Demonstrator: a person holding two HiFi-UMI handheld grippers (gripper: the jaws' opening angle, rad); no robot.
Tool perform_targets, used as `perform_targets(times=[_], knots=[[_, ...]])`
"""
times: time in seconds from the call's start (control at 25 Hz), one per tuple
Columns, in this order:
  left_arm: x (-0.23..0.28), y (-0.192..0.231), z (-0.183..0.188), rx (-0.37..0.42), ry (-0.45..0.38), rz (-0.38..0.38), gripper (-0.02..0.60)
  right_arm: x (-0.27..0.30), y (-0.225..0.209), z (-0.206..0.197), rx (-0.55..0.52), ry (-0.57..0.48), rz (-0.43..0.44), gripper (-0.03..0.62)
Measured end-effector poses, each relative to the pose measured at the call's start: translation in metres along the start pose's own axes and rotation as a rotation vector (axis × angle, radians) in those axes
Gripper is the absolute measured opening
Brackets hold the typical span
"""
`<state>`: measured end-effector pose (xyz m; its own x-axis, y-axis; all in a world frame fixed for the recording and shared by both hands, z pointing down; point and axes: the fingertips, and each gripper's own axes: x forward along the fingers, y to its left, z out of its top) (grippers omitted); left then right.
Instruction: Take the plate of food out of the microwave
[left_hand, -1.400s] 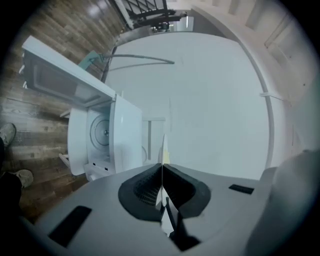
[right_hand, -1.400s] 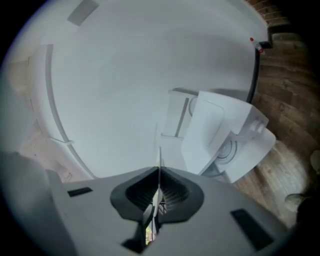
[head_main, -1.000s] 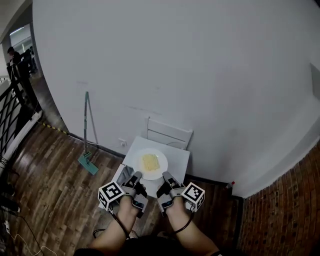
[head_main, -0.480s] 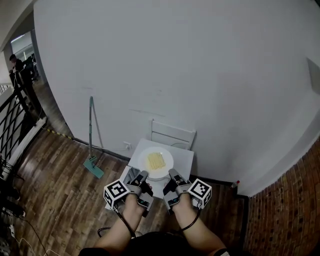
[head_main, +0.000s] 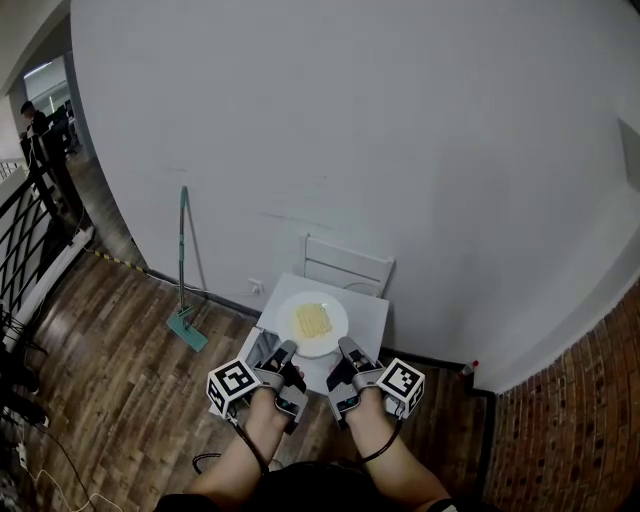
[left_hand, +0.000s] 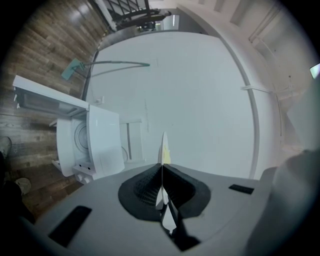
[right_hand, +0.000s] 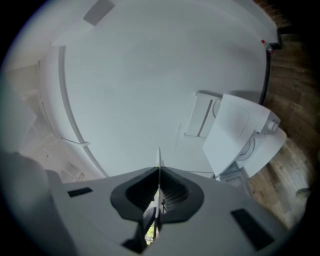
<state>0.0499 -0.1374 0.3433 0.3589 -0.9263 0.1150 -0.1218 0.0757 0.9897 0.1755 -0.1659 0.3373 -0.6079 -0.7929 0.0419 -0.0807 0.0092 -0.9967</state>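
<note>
A white plate (head_main: 312, 324) with yellow food (head_main: 311, 320) hangs level over the white microwave (head_main: 367, 318), held by its near rim from both sides. My left gripper (head_main: 288, 352) is shut on the rim's left part, my right gripper (head_main: 343, 350) on its right part. In the left gripper view the plate (left_hand: 163, 148) shows edge-on between the shut left gripper (left_hand: 161, 172). The microwave (left_hand: 102, 136) stands beyond it with its door (left_hand: 47, 97) swung open. In the right gripper view the plate's edge (right_hand: 159, 159) runs through the shut right gripper (right_hand: 159, 176).
A mop (head_main: 184, 268) leans on the white wall at left. Behind the microwave stands a white chair back (head_main: 346, 268). There is a black railing (head_main: 22, 232) at far left, a brick wall (head_main: 585, 395) at right and wooden floor (head_main: 110, 380) all around.
The head view has shifted a little, so everything sits slightly more to the right. Both grippers keep the same hold on the plate.
</note>
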Motion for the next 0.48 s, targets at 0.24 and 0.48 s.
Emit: perform_targets(times=[0.24, 0.48], knots=[[0.0000, 0.0028, 0.0020, -0.001, 0.004, 0.011, 0.008, 0.0020, -0.0020, -0.0014, -0.005, 0.004, -0.004, 0.023], [-0.0026, 0.0038, 0.0015, -0.004, 0.003, 0.011, 0.008, -0.0008, -0.0033, -0.0030, -0.014, 0.009, -0.022, 0.023]])
